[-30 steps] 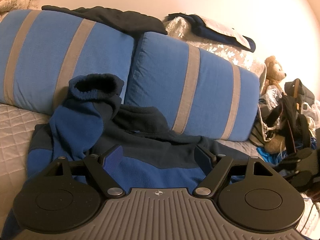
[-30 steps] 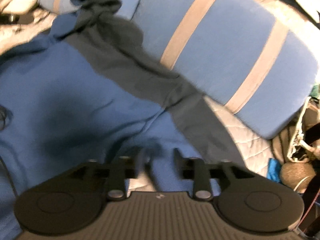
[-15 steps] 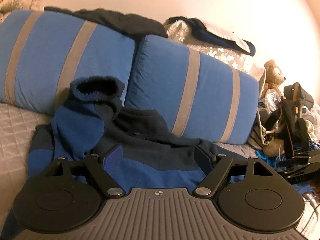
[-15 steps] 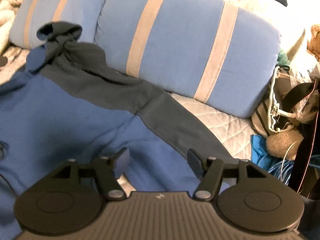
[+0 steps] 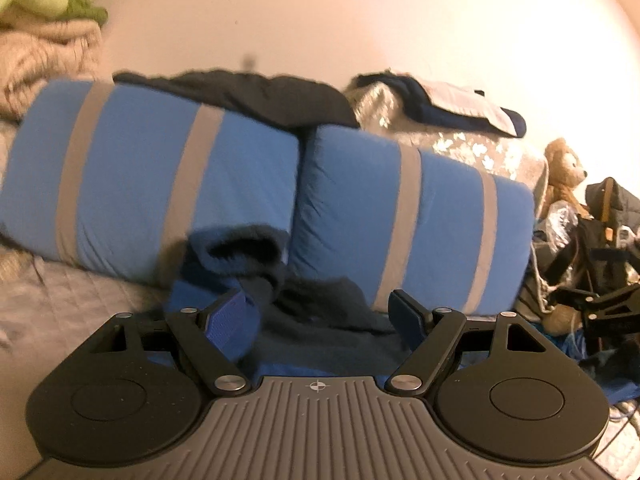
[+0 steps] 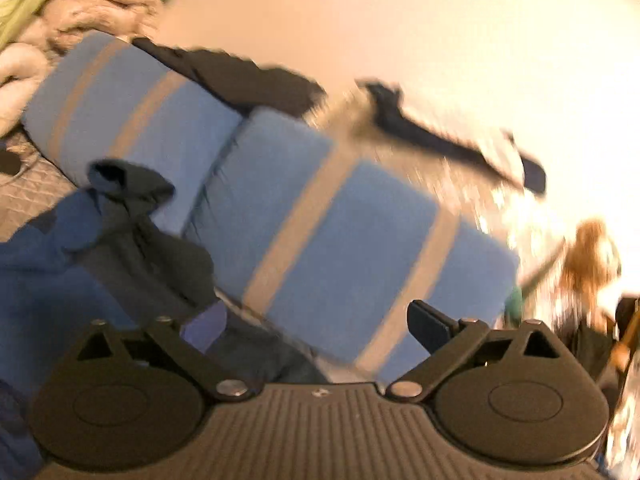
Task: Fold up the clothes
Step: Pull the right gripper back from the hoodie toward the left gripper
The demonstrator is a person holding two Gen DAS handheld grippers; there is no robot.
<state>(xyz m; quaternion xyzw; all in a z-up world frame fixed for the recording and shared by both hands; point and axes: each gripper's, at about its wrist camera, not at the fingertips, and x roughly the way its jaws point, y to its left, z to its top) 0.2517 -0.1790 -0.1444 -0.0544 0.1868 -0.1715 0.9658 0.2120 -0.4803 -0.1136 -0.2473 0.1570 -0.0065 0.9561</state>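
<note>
Both my hand-held grippers have lifted and tilted up from where they were a second ago: then my right hand-held gripper (image 6: 316, 322) looked almost straight down at the spread blue body of the sweater (image 5: 320, 320) with its fingers drawn close, and now it faces the striped pillows (image 6: 340, 236) and the wall, jaws spread wide and holding nothing. The view is smeared, so I judge it is in mid swing. My left hand-held gripper (image 5: 320, 316) has also risen; its jaws stand wide apart as before, empty, with the sweater showing between and below them. I read this as a release and pull-back, a gap between one fold and the next grasp, so nothing is being carried and the garment lies as it was let go. The sweater lies on the quilted bed (image 5: 60, 308), right in front of the striped pillows, its far edge against their base. It is thick, soft knit, bright blue with a dark navy yoke and sleeve. One sleeve stands bunched up against the left pillow, its ribbed cuff (image 5: 240, 252) gaping open toward me, so it is far from flat there. The dark shoulder part is rumpled at the seam between the two pillows. That upright sleeve is likely what needs laying down next.
</note>
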